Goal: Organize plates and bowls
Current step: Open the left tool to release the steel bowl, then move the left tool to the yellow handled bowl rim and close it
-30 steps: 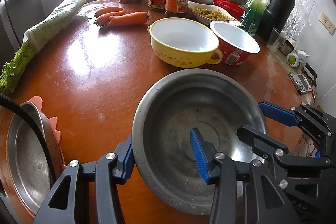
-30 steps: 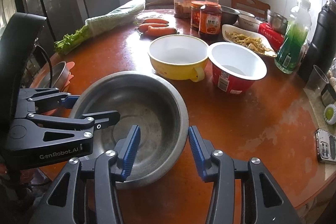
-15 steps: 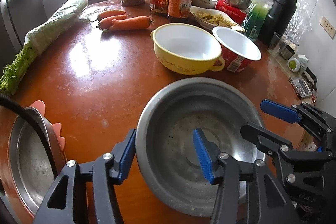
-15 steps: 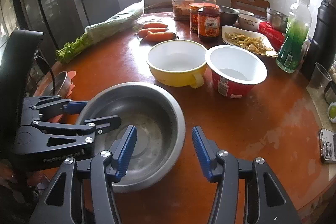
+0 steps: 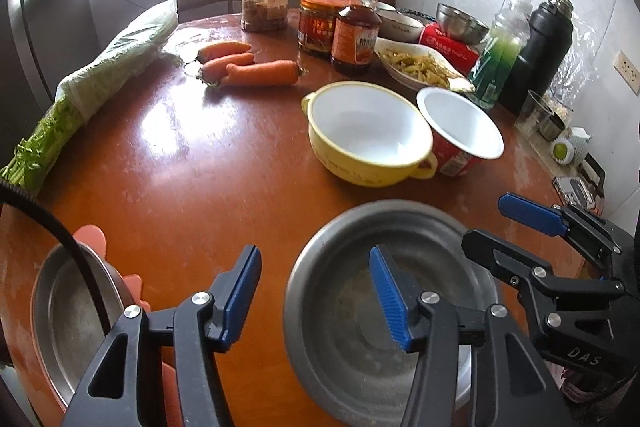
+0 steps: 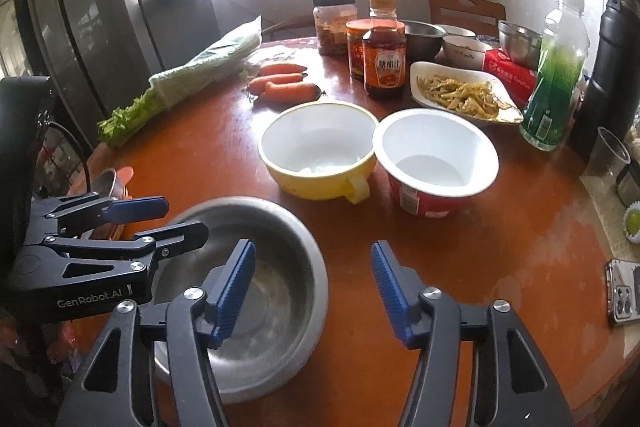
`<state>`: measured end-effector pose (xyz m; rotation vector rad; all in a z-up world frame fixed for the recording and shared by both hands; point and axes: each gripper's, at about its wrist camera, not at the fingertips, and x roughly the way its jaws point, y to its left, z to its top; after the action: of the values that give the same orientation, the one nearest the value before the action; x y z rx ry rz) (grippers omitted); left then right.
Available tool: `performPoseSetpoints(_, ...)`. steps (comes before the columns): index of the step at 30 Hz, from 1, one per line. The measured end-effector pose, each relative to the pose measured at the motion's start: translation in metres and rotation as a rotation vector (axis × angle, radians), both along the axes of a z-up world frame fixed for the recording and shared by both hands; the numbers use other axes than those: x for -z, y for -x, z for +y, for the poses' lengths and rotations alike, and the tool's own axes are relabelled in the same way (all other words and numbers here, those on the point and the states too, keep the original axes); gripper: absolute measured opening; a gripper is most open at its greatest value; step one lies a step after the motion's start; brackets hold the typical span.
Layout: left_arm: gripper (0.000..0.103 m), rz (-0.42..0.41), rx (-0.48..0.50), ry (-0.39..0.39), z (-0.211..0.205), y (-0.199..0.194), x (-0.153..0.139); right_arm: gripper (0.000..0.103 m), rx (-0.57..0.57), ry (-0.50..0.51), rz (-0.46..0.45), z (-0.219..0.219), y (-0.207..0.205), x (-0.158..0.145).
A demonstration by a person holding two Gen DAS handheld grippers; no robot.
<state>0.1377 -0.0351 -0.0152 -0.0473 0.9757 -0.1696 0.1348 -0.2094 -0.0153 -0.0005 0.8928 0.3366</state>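
Now the steel bowl (image 6: pixel 256 291) sits on the round table (image 5: pixel 168 163) at its near edge. Both tongs straddle its rim without pressing it: the left gripper (image 5: pixel 316 295) part open, the right gripper (image 6: pixel 314 291) with jaws opening. Beyond stand the yellow bowl (image 6: pixel 320 151) and red bowl (image 6: pixel 436 159), touching.

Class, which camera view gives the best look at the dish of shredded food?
The right wrist view: the dish of shredded food lies almost wholly uncovered there, its strands distinct. In the left wrist view the same dish is farther off, smaller, partly behind the red bowl.
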Motion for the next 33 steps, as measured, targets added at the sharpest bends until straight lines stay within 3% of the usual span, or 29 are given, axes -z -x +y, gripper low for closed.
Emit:
performPoseSetpoints(15, 0.057, 0.009, -0.07, 0.004, 0.005, -0.04, -0.006, 0.063, 0.019, -0.116, 0.06, -0.003, -0.051, 0.012)
performPoseSetpoints(25, 0.057, 0.028, -0.089, 0.004, 0.004, -0.065, 0.001, 0.063, 0.035, -0.111, 0.077, -0.003, -0.077, 0.023)
performPoseSetpoints(33, 0.057, 0.033, -0.115, 0.048, 0.007, -0.078, 0.006, 0.063, 0.042, -0.108, 0.086, -0.005, -0.098, 0.033)
